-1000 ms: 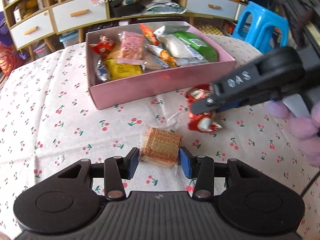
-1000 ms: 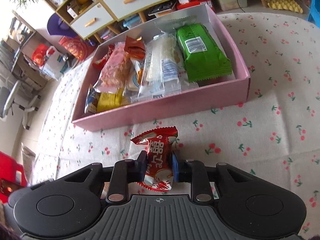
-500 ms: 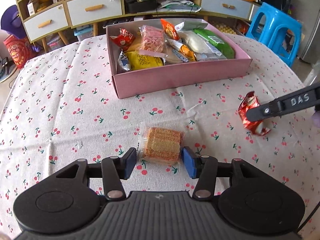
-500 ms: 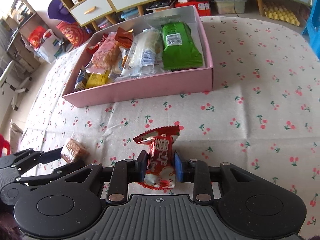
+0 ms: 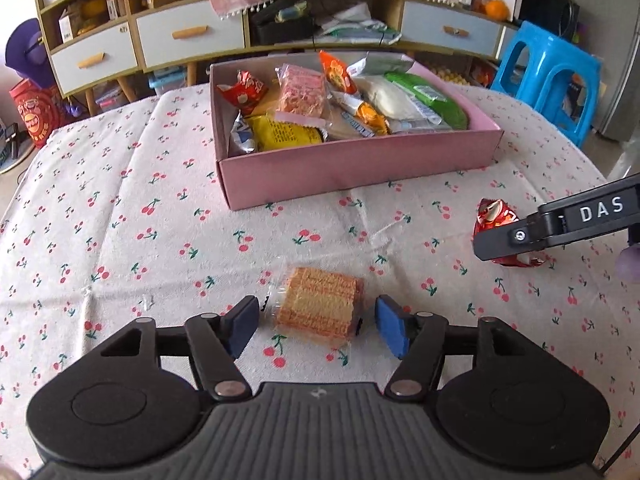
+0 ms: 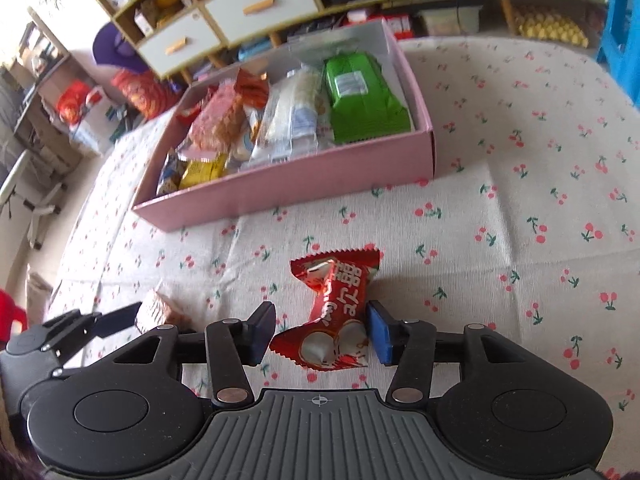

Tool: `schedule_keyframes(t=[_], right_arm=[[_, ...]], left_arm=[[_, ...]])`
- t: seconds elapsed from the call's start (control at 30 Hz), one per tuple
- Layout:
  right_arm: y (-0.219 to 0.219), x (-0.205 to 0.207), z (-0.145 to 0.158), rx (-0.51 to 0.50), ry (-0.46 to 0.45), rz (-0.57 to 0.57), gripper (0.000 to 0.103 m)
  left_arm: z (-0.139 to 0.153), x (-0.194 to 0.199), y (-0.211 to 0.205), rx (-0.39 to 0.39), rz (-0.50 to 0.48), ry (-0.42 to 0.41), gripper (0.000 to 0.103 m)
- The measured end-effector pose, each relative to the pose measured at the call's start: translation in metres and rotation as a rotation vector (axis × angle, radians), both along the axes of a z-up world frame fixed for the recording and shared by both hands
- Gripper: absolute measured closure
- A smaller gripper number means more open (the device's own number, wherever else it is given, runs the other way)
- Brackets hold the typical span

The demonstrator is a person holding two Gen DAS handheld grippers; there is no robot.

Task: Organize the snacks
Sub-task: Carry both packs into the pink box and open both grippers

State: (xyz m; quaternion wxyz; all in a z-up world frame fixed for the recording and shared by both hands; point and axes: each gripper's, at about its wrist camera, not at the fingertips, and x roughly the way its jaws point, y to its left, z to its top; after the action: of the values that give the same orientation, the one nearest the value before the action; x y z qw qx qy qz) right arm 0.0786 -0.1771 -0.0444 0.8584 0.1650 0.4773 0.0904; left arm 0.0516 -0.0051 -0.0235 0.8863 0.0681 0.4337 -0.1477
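Left gripper (image 5: 316,322): the jaws stood wide apart, one blue pad on either side of a clear-wrapped block of golden wafer biscuits (image 5: 318,308). A gap showed at both pads; nothing was gripped. The wafer packet lay flat on the white cherry-print tablecloth (image 5: 120,200), in front of the box and apart from it.

Right gripper (image 6: 320,332): the jaws were likewise spread. A red foil candy packet with white lettering (image 6: 338,312) lay between them on the cloth. The right pad sat against or just beside the wrapper; contact could not be confirmed. The left pad stood clear of it. The packet was not clamped.

The shallow pink cardboard box (image 5: 360,168) sat further back on the table, open-topped and holding assorted snacks: a green packet (image 6: 364,100) at its right end, a yellow packet (image 5: 288,134) near the front left, a pink puffed-rice bar (image 5: 302,92) and a small red packet (image 5: 242,90) toward the back.

A wooden cabinet with white drawers (image 5: 188,36) stood behind the table, and a blue plastic stool (image 5: 548,76) to the right.
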Motion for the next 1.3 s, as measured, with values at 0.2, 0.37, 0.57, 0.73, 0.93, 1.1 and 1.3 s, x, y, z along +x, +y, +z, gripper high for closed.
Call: schedule_keyframes(t=[0.2, 0.37, 0.57, 0.73, 0.93, 1.1, 1.3], right_arm=[[0.007, -0.009, -0.005, -0.054, -0.097, 0.011, 0.054], [0.010, -0.012, -0.006, -0.091, -0.120, 0.015, 0.063], [0.008, -0.011, -0.006, -0.082, -0.100, 0.011, 0.078], [0.010, -0.010, -0.003, -0.082, -0.084, -0.010, 0.080], [0.010, -0.005, 0.005, -0.035, -0.096, -0.021, 0.080], [0.010, 0.004, 0.016, 0.015, -0.112, -0.044, 0.080], [0.003, 0.020, 0.030, 0.088, -0.150, -0.093, 0.080]], left_arm=[[-0.001, -0.003, 0.001, -0.004, 0.011, -0.039, 0.046], [0.002, -0.003, 0.003, -0.014, 0.016, -0.038, 0.057], [0.004, -0.001, 0.004, -0.017, 0.031, -0.023, 0.061], [0.014, 0.002, 0.007, -0.030, 0.046, -0.031, 0.061], [0.027, 0.008, 0.011, -0.073, 0.066, -0.057, 0.061], [0.037, 0.022, 0.012, -0.112, 0.103, -0.077, 0.062], [0.041, 0.038, 0.007, -0.157, 0.138, -0.093, 0.062]])
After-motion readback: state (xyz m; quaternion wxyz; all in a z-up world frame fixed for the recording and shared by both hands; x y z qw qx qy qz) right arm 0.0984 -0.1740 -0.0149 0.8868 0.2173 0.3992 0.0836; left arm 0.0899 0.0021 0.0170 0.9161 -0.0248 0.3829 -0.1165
